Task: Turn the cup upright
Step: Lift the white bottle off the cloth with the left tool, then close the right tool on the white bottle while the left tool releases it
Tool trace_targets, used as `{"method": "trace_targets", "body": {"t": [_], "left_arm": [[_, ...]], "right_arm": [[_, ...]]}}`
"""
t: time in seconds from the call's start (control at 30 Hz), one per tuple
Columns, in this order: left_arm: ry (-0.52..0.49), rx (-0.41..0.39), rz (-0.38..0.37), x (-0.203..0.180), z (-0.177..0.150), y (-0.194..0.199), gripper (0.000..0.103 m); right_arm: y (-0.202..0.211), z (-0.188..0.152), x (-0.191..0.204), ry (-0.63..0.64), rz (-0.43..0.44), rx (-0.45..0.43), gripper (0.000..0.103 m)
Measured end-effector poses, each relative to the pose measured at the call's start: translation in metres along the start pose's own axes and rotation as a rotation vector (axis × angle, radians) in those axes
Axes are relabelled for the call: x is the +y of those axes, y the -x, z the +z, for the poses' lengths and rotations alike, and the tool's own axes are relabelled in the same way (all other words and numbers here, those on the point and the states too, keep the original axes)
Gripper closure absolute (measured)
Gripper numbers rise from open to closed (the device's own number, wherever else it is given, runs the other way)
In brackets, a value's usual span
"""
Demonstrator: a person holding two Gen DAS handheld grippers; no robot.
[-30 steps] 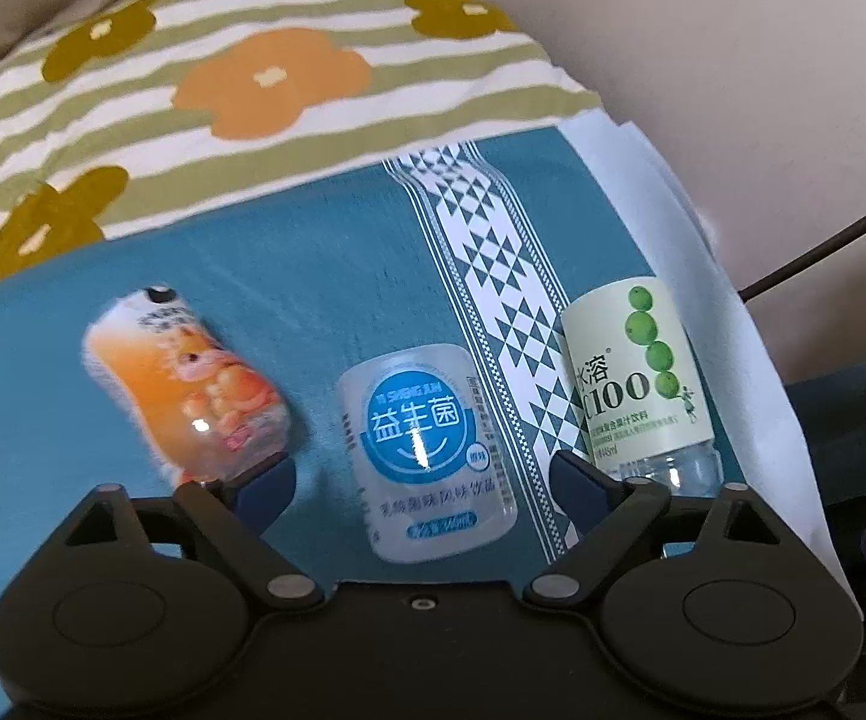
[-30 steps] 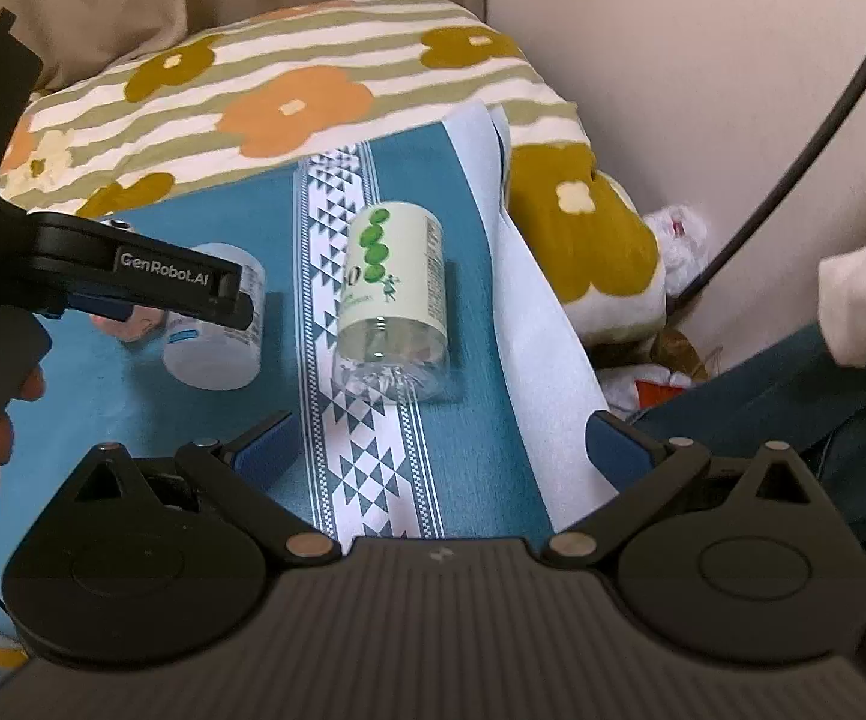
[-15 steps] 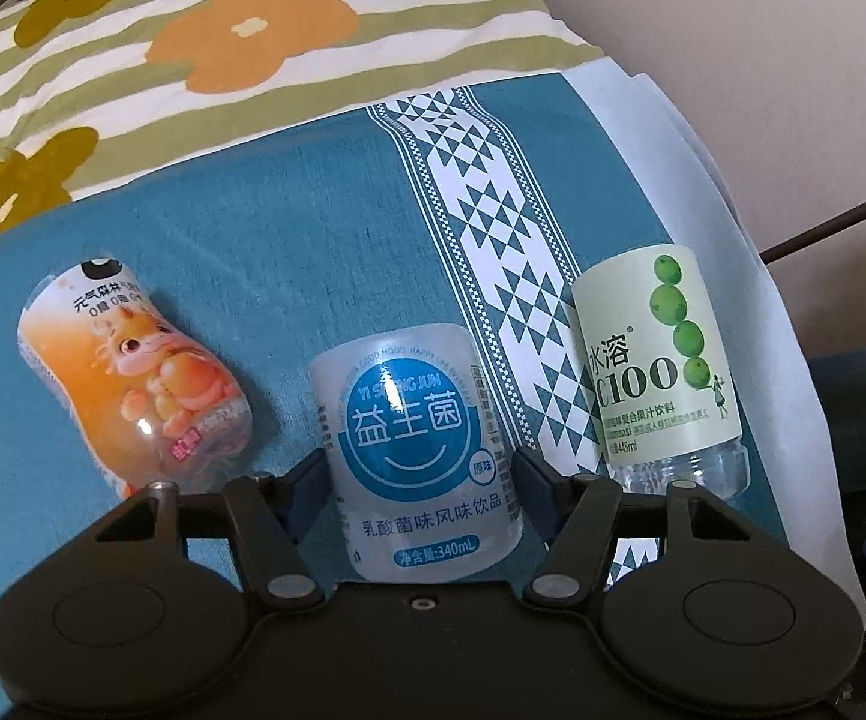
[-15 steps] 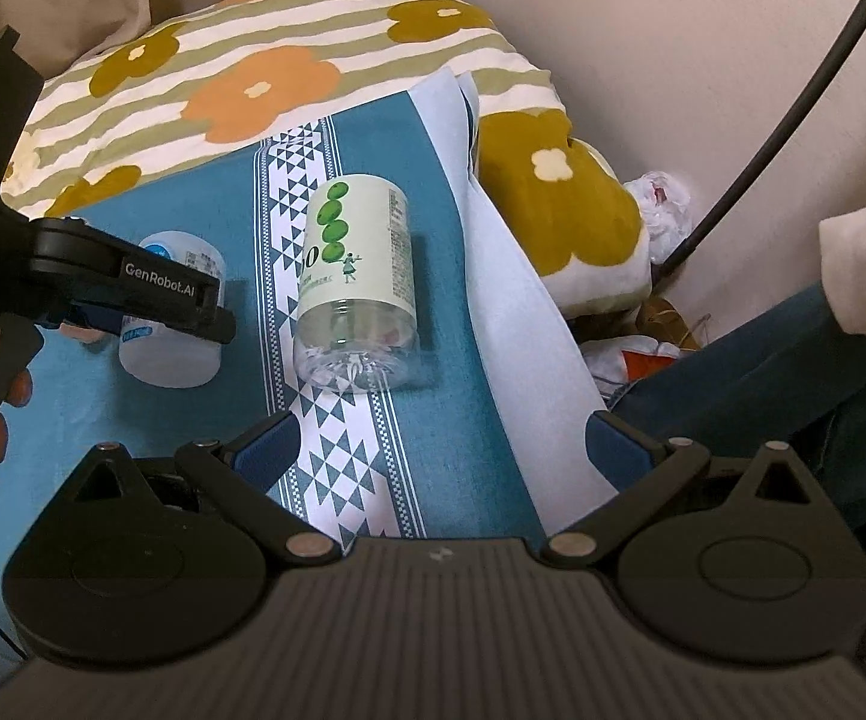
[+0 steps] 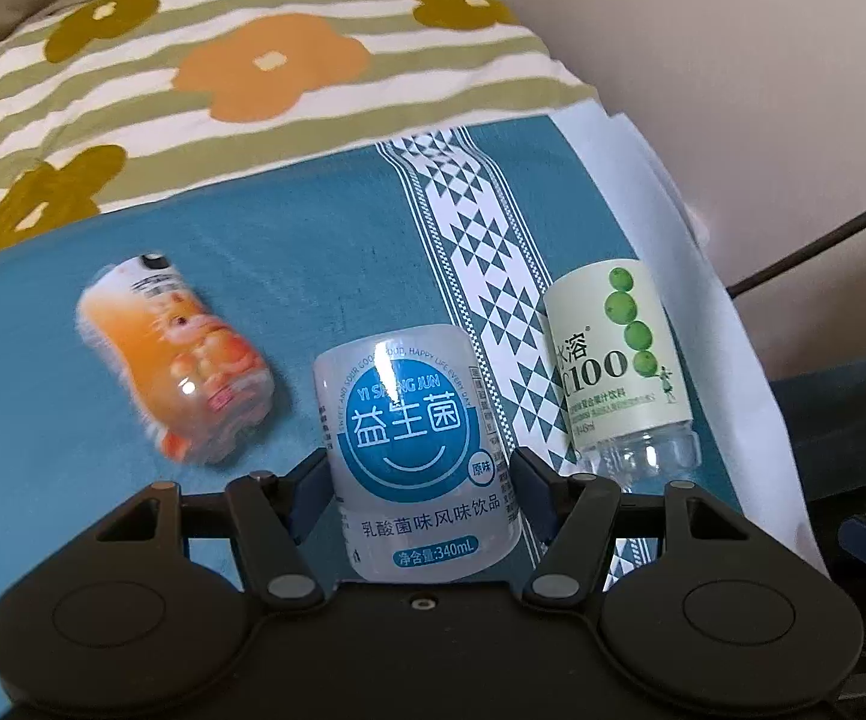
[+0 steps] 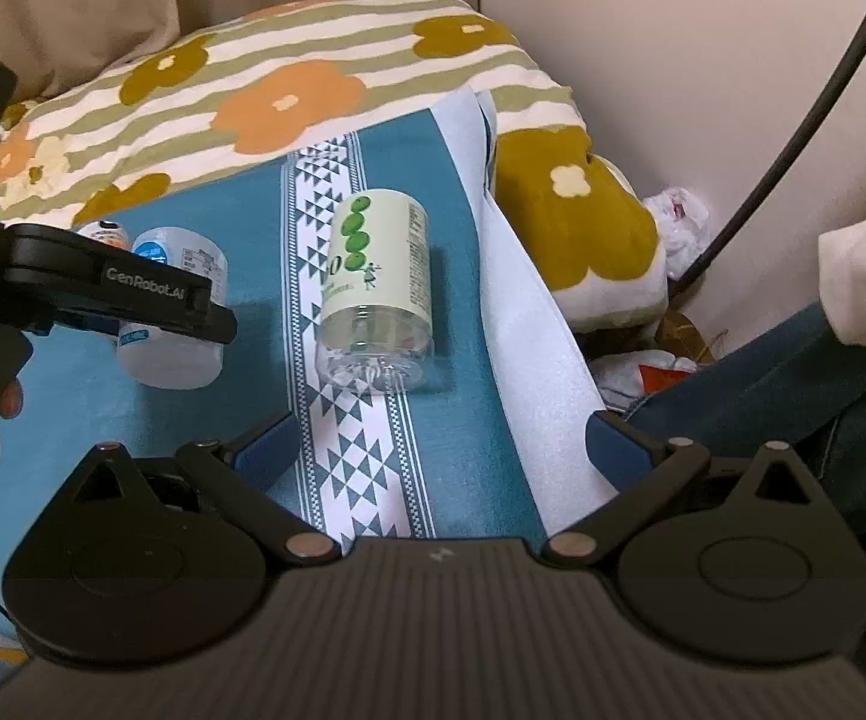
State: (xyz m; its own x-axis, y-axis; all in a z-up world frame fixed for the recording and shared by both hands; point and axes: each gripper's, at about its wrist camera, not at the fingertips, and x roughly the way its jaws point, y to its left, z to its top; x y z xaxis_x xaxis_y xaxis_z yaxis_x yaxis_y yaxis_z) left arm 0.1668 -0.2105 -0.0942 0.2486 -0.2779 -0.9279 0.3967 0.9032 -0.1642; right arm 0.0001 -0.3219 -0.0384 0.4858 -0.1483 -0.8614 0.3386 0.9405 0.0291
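Three cut bottle cups lie on their sides on a teal cloth [image 5: 312, 252]. My left gripper [image 5: 417, 480] is shut on the middle one, a white cup with a blue label [image 5: 414, 438], its fingers pressed against both sides. This cup also shows in the right wrist view [image 6: 174, 312], held by the left gripper [image 6: 216, 318]. An orange cartoon cup [image 5: 180, 360] lies to its left. A green-labelled clear cup [image 5: 619, 360] lies to its right, and shows in the right wrist view [image 6: 378, 288]. My right gripper [image 6: 439, 450] is open and empty, near of the green cup.
A striped flower-print pillow [image 5: 222, 72] lies behind the cloth. A white sheet edge [image 6: 523, 312] runs along the cloth's right side, with a drop beyond it. A black cable [image 6: 793, 132] and plastic bags [image 6: 673, 222] lie by the wall.
My left gripper moved forward around the white cup and closed on it. The cup now sits lifted slightly and the view has tilted. My right gripper stayed open and drifted little.
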Motion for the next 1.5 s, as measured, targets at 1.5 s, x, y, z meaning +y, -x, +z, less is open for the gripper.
{"method": "trace_targets", "body": {"t": [1.5], "left_arm": [[-0.008,-0.009,0.152,0.067,-0.123,0.025,0.02]], "right_arm": [[-0.018,-0.046,0.076,0.231,0.186,0.072,0.0]]}}
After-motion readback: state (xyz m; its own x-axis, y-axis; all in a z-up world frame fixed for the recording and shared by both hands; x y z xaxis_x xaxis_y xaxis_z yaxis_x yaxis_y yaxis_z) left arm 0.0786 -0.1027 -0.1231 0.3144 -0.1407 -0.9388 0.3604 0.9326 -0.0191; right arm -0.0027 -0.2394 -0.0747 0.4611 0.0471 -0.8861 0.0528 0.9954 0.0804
